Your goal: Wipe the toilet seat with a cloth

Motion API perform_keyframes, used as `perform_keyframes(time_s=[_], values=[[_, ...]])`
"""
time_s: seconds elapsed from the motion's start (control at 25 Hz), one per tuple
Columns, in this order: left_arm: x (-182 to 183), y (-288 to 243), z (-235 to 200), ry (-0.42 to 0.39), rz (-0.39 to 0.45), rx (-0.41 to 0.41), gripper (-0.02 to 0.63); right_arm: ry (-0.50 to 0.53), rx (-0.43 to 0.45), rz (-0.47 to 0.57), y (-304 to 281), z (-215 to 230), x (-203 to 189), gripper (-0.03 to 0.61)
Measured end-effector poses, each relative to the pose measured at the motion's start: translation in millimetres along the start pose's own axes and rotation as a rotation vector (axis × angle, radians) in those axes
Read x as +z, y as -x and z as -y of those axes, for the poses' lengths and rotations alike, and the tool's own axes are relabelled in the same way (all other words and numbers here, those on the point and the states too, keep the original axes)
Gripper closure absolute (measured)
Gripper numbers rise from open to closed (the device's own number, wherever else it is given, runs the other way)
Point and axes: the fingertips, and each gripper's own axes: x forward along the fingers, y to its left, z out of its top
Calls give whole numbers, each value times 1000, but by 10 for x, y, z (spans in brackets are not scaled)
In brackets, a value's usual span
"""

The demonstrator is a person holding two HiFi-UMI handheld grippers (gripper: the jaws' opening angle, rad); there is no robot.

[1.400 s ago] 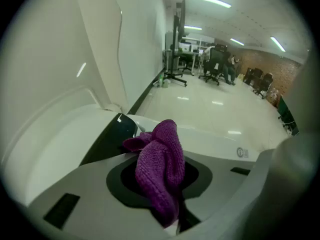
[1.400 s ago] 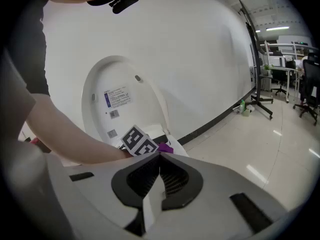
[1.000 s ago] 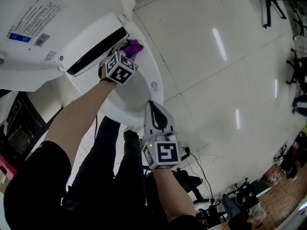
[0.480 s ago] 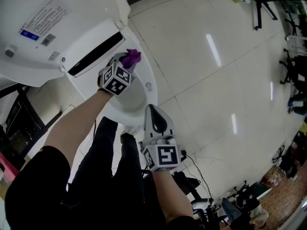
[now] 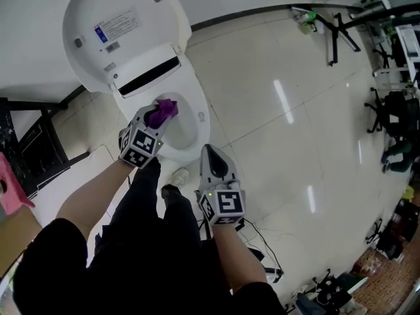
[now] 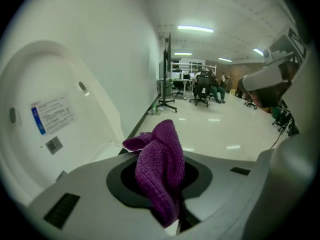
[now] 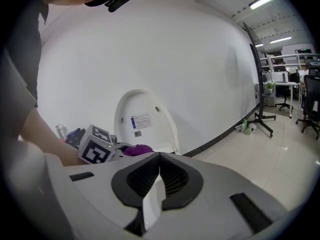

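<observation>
The white toilet stands at the upper left of the head view, its lid raised and its seat rim around the bowl. My left gripper is shut on a purple cloth over the rear left of the bowl. Whether the cloth touches the seat I cannot tell. In the left gripper view the cloth bunches up between the jaws, with the lid on the left. My right gripper hangs shut and empty by the bowl's front rim. Its own view shows the lid and the cloth beyond.
A black rack and a pink item stand left of the toilet. A small object lies at the toilet's base, a cable on the tiles. A black stand, a green bottle and office chairs are farther right.
The left gripper with the cloth has come away from the hinge end of the seat toward the bowl's rear left. The head view now takes in the whole toilet. The right gripper stays shut.
</observation>
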Motion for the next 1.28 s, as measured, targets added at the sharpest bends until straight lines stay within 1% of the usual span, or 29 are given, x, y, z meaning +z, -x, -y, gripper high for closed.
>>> perform_keyframes(time_s=[0.16,0.28,0.48,0.6,0.72,0.84,1.04,1.16,1.28], values=[[170,856,261,6,46,61,520,47,50,35,464,-268,241,561],[171,1450,455,12,65,100,520,75,81,57,745,-470,369,561],[195,2268,645,5,121,163,520,116,129,84,1075,-837,532,561],[293,2653,719,-33,166,173,520,139,141,93,1214,-1074,549,561],[340,2945,792,-46,206,154,520,141,126,99,1328,-1279,540,561],[345,3183,867,-79,239,106,520,146,94,109,1419,-1508,506,561],[372,3572,852,-145,299,19,520,144,7,151,1587,-1926,470,563],[335,3770,805,-187,313,-34,520,122,-51,175,1673,-2142,451,563],[300,3934,785,-170,315,-52,520,103,-87,191,1767,-2304,431,563]])
